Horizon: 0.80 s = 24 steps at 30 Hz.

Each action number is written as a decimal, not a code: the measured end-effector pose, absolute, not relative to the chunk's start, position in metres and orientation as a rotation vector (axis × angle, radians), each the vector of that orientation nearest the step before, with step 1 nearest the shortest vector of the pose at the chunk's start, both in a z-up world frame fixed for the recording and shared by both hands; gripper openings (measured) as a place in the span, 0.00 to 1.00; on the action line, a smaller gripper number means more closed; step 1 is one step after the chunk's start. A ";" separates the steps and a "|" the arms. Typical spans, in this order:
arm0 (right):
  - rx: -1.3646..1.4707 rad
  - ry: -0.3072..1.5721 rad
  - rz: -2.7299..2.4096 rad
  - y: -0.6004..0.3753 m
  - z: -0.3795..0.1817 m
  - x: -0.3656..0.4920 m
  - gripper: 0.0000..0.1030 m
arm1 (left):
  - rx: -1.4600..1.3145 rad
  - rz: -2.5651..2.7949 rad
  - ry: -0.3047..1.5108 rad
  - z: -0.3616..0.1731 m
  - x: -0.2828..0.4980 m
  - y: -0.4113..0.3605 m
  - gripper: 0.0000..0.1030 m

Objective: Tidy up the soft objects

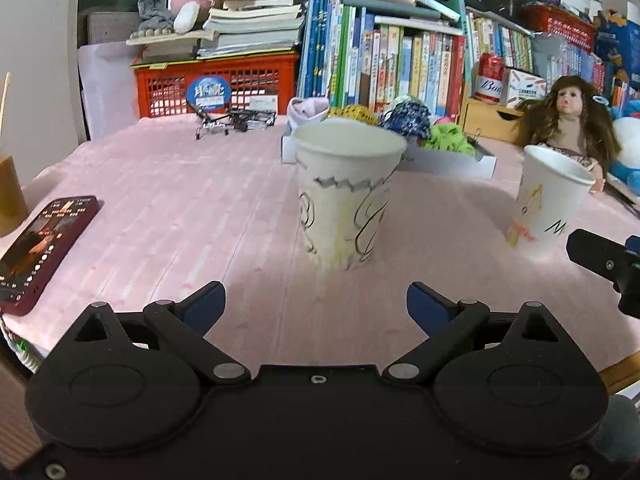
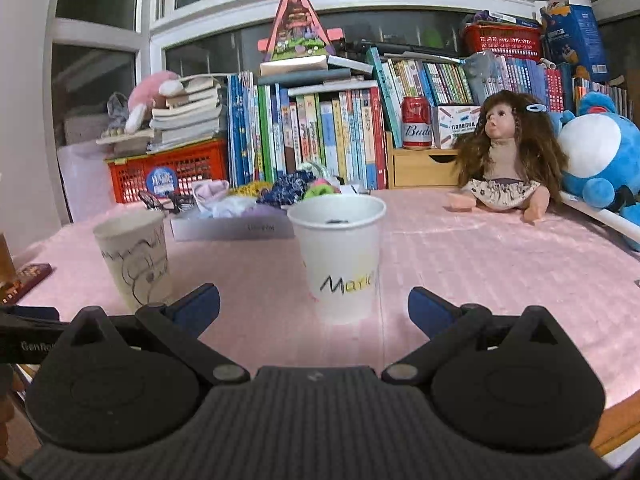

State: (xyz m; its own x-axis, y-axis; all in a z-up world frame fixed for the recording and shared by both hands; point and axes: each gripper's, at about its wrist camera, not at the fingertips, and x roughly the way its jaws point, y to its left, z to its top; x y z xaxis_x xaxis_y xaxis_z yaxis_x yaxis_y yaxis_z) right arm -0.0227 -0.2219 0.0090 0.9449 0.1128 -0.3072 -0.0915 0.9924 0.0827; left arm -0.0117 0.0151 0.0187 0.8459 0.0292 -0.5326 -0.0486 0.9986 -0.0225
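1. Facing the left hand-held gripper (image 1: 316,300), jaws spread wide and empty: a white paper cup with scribbled black line drawings (image 1: 346,196), upright on the pink quilted surface (image 1: 180,200). Judged light, thin-walled and easily crushed or tipped; take it low on the wall with gentle pressure, or leave it standing as a receptacle.
2. Facing the right hand-held gripper (image 2: 314,302), jaws likewise wide and holding nothing: a white paper cup lettered in black and yellow (image 2: 340,256), upright, with something small and dark inside that cannot be identified.
3. Behind both cups: a shallow white cardboard tray (image 2: 232,228) carrying the soft items.
   - pale lilac-white fabric bundle (image 2: 212,196)
   - yellow knitted piece (image 1: 354,114)
   - navy-and-white patterned fabric scrunchie (image 1: 404,118)
   - lime-green ruffled scrunchie (image 1: 448,142)
4. Handling, judged: all weigh next to nothing, are limp and compressible, not slippery, not fragile. Pinch each at its bunched middle; loose edges will likely trail and may snag neighbours.
5. Nearby: a dark red phone (image 1: 44,248) at the left edge; a brown-haired doll (image 2: 504,160), seated far right.
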 end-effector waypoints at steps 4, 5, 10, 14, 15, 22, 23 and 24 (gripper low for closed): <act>0.056 0.350 0.097 -0.219 0.003 -0.018 1.00 | -0.039 0.051 0.583 0.011 -0.009 0.015 0.94; 0.057 0.360 0.096 -0.218 0.001 -0.017 1.00 | -0.038 0.054 0.588 0.010 -0.008 0.015 0.94; 0.060 0.407 0.092 -0.217 -0.007 -0.011 1.00 | -0.027 0.071 0.601 0.004 -0.005 0.013 0.94; 0.060 0.431 0.088 -0.216 -0.012 -0.008 1.00 | -0.023 0.084 0.596 0.003 -0.003 0.012 0.96; 0.062 0.437 0.084 -0.216 -0.013 -0.007 1.00 | -0.022 0.085 0.597 0.002 -0.003 0.011 0.97; 0.059 0.495 0.083 -0.213 -0.021 0.000 1.00 | -0.026 0.079 0.610 0.002 0.000 0.014 1.00; 0.054 0.495 0.080 -0.213 -0.023 0.000 1.00 | -0.024 0.081 0.610 0.001 0.000 0.013 1.00; 0.048 0.495 0.079 -0.212 -0.023 0.001 1.00 | -0.024 0.079 0.610 0.001 0.001 0.013 1.00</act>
